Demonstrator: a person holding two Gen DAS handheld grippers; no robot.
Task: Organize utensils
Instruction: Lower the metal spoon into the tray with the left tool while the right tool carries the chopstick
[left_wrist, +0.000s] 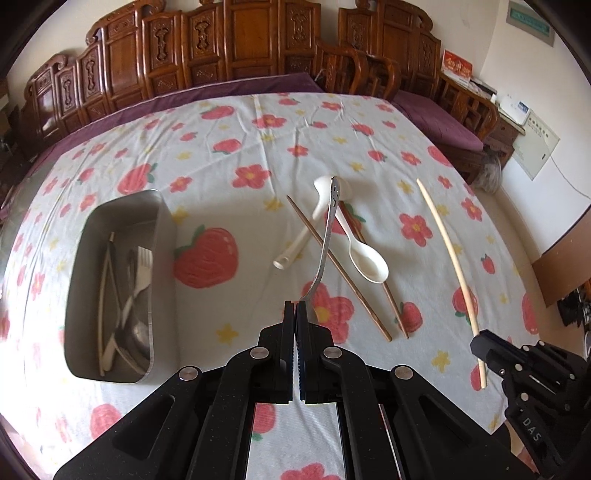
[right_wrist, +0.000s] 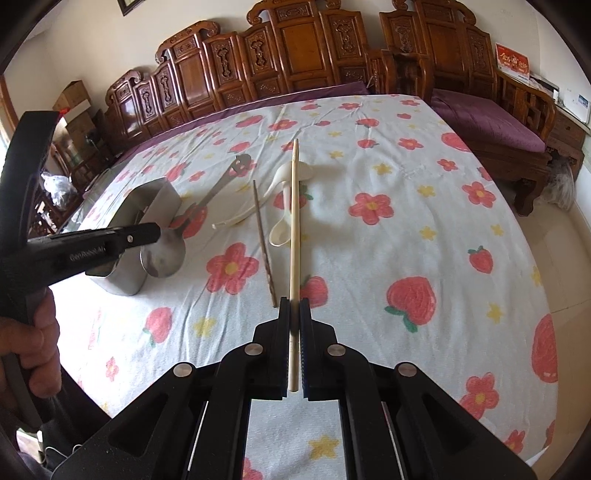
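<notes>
Pale chopstick (right_wrist: 293, 229) above brown chopsticks (left_wrist: 341, 267)

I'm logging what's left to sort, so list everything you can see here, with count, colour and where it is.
Metal spoon: one, silver, lifted off the cloth, bowl in the left gripper.
Pale chopstick: one, cream, held in the right gripper.
Brown chopsticks: two, dark wood, on the cloth, mid-table.
White spoons: two, crossing the brown chopsticks.
Metal box: one, silver, left side of the table, holding a white fork and other utensils too blurred to count.
Tablecloth: one, white with red flowers and strawberries.
Carved benches: dark wood, along the wall.
Left gripper: black, shut on the spoon.
Right gripper: black, shut on the chopstick.
Hand: one, gripping the left gripper's handle.
</notes>
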